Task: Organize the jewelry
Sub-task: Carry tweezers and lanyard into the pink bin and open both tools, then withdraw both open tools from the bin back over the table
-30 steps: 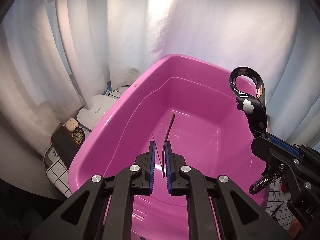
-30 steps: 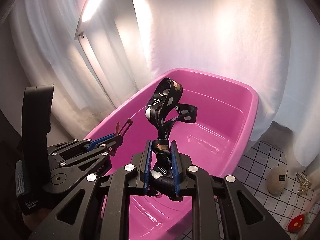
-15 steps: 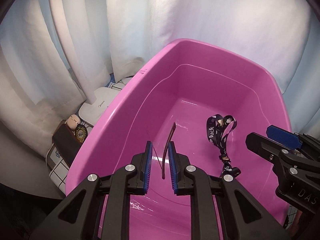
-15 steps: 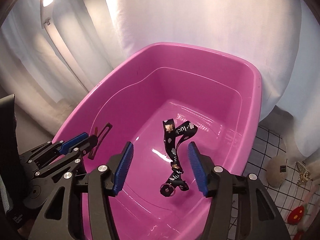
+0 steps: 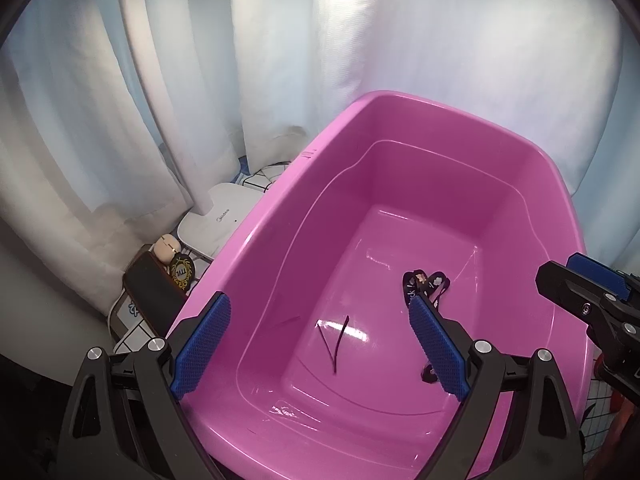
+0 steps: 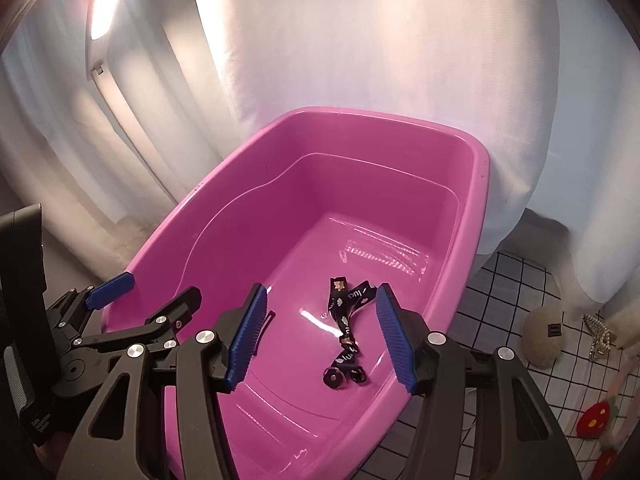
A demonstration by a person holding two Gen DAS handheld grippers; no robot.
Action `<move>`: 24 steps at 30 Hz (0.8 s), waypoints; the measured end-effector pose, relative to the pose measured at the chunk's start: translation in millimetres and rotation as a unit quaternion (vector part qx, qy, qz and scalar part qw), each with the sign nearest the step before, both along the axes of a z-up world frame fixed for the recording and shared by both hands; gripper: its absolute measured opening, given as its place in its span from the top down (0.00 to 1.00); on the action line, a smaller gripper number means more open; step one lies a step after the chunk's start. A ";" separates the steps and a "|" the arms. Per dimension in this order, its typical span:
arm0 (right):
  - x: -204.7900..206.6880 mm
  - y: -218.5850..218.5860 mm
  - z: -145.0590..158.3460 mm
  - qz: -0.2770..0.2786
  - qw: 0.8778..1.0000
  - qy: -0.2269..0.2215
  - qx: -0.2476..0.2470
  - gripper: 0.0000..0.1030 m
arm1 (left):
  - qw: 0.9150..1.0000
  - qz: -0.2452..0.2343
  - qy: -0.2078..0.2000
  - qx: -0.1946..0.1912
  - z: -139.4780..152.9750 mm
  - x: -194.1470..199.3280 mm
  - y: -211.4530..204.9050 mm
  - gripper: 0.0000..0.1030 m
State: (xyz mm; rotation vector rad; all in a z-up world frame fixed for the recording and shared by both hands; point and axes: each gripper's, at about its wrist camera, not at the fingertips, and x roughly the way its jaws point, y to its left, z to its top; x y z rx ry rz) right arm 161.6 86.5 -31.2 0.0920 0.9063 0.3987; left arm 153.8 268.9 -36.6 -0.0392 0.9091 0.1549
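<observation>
A pink plastic tub (image 5: 280, 216) (image 6: 480, 200) fills both views. On its floor lie a thin dark hair clip (image 5: 338, 344) and a black printed lanyard strap (image 6: 346, 320), which is partly hidden behind my left finger in the left wrist view (image 5: 424, 284). My left gripper (image 5: 320, 344) is open and empty over the tub's near end. My right gripper (image 6: 320, 336) is open and empty above the strap. The left gripper shows in the right wrist view (image 6: 148, 296), and a right gripper finger shows at the right of the left wrist view (image 5: 580, 284).
White curtains hang behind the tub. A white lamp base (image 5: 216, 216), a dark box (image 5: 152, 284) and a small doll figure (image 5: 168, 246) stand left of the tub. On the checked cloth to the right lie a beige egg-shaped pouch (image 6: 542, 328), a pearl clip (image 6: 598, 330) and a red felt piece (image 6: 596, 420).
My right gripper opened and dropped the strap into the tub. Then my left gripper opened and the hair clip fell to the tub floor.
</observation>
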 end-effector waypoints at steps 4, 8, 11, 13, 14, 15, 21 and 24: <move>-17.5 -11.5 7.9 -0.006 1.000 -0.011 0.010 0.47 | 1.000 0.001 -0.013 -0.011 7.4 -10.7 -2.7 0.13; -44.6 -33.6 15.0 -0.016 0.999 -0.026 0.024 0.47 | 1.000 -0.007 -0.025 -0.001 18.5 -26.5 -17.3 0.13; -68.1 -57.9 16.6 -0.033 0.998 -0.036 0.026 0.47 | 0.999 -0.025 -0.045 0.001 27.8 -41.1 -34.4 0.13; -84.2 -76.1 16.1 -0.045 0.998 -0.042 0.024 0.47 | 0.998 -0.040 -0.057 -0.009 33.4 -51.4 -46.3 0.13; -93.0 -86.5 16.6 -0.052 0.997 -0.046 0.025 0.47 | 0.997 -0.046 -0.063 -0.016 35.2 -57.1 -52.9 0.12; -101.7 -97.4 17.7 -0.059 0.997 -0.050 0.025 0.47 | 0.996 -0.052 -0.068 -0.025 37.1 -63.0 -60.4 0.11; -157.0 -177.0 11.0 -0.117 0.991 -0.063 0.018 0.47 | 0.987 -0.116 -0.099 -0.058 48.0 -101.6 -123.7 0.10; -183.4 -223.3 2.3 -0.158 0.986 -0.055 0.012 0.47 | 0.982 -0.147 -0.099 -0.059 47.4 -115.7 -159.8 0.09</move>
